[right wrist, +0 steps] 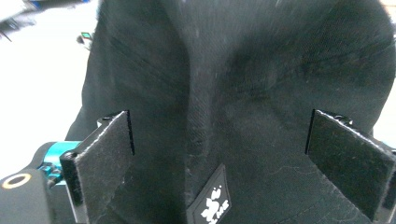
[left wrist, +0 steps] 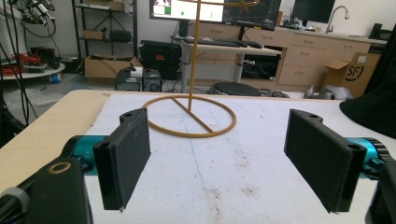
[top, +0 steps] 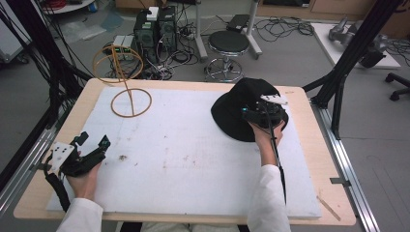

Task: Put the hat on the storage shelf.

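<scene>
A black bucket hat lies on the white mat at the right back of the table. My right gripper hovers over the hat's near side, jaws open. In the right gripper view the hat's crown sits between the spread jaws, with a small white logo patch near the bottom. A tan wire stand with a ring base and a ring top rises at the mat's back left. My left gripper rests open at the mat's left edge, pointing toward the stand's base.
The wooden table borders the mat on all sides. Black frame posts stand at the right and left. A stool and computer boxes stand on the floor beyond the far edge.
</scene>
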{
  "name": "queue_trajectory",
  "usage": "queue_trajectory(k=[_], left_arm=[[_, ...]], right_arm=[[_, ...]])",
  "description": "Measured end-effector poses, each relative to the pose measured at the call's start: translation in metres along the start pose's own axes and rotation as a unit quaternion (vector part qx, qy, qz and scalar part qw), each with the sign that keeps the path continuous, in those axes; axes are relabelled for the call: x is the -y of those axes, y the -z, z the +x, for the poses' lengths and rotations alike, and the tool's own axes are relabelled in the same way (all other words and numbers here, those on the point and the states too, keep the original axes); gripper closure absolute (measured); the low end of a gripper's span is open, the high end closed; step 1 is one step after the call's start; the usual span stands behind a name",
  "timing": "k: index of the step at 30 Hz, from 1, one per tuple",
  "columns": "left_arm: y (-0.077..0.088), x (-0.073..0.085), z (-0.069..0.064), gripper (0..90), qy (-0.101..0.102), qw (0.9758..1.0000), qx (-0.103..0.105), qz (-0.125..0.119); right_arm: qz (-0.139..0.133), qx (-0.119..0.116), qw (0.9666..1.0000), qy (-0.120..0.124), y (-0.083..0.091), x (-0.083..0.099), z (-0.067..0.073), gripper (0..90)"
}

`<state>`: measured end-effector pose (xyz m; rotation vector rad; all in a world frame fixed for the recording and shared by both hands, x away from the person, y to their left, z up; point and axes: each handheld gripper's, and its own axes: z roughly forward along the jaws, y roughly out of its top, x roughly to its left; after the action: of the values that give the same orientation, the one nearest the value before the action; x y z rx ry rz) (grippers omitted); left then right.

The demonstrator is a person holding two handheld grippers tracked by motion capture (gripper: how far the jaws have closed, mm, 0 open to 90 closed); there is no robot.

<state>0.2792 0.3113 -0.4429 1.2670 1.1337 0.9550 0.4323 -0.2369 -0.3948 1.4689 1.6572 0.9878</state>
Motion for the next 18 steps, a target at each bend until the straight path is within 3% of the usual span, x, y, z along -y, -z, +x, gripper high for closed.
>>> queue_trajectory(k=[2,3,4,6,9,11,12,13,14,15,16,17,18], left_arm=[[-0.0002,0.0001,0.0001,22.8,0.0,1.0,0.001,0.002],[-0.0003,0.0002,0.0,22.8,0.0,1.0,0.0,0.002],[-0.0004,0.0002,-0.0001,22.8,-0.001,1.0,0.0,0.002],[-0.0004,0.0001,-0.0003,22.8,-0.001,1.0,0.0,0.001],[-0.0004,0.0002,0.0001,22.8,0.0,1.0,0.0,0.001],[-0.0006,0.0003,0.0005,22.8,0.001,1.0,-0.001,0.002],[-0.0008,0.0003,0.0006,22.8,0.001,1.0,-0.001,0.001],[-0.0008,0.0004,0.0007,22.8,0.002,1.0,-0.001,0.001],[-0.0008,0.0004,0.0007,22.8,0.002,1.0,-0.001,0.001],[-0.0005,0.0003,0.0008,22.8,0.002,1.0,0.0,0.002],[-0.0003,0.0003,0.0008,22.9,0.002,1.0,0.0,0.003],[-0.0001,0.0003,0.001,23.0,0.002,1.0,-0.002,0.003],[0.0001,0.0005,0.0014,23.0,0.005,1.0,-0.003,0.002]], right_arm=[[-0.005,0.008,0.9999,0.01,-0.0031,0.0012,0.0011,7.1],[-0.012,0.03,0.9993,0.017,-0.0041,0.0018,0.0038,9.2],[-0.012,0.03,0.9993,0.017,-0.0041,0.0018,0.0038,9.2],[-0.014,0.015,0.9996,0.019,-0.0059,0.0025,0.0057,21.2],[-0.018,0.024,0.9993,0.025,-0.0062,0.0026,0.0072,26.3],[-0.012,0.029,0.9994,0.015,-0.0056,0.0032,0.0084,34.7],[-0.012,0.029,0.9994,0.015,-0.0056,0.0032,0.0084,34.7],[-0.004,0.034,0.9994,0.004,-0.0055,0.0038,0.0075,41.5],[-0.004,0.034,0.9994,0.004,-0.0055,0.0038,0.0075,41.5],[-0.003,0.024,0.9997,-0.008,-0.0055,0.004,0.0052,46.7],[-0.003,0.013,0.9996,-0.024,-0.0049,0.004,0.0045,58.8],[-0.004,0.01,0.9997,-0.023,-0.005,0.0039,0.0049,64.2],[-0.004,0.01,0.9997,-0.023,-0.005,0.0039,0.0049,64.2]])
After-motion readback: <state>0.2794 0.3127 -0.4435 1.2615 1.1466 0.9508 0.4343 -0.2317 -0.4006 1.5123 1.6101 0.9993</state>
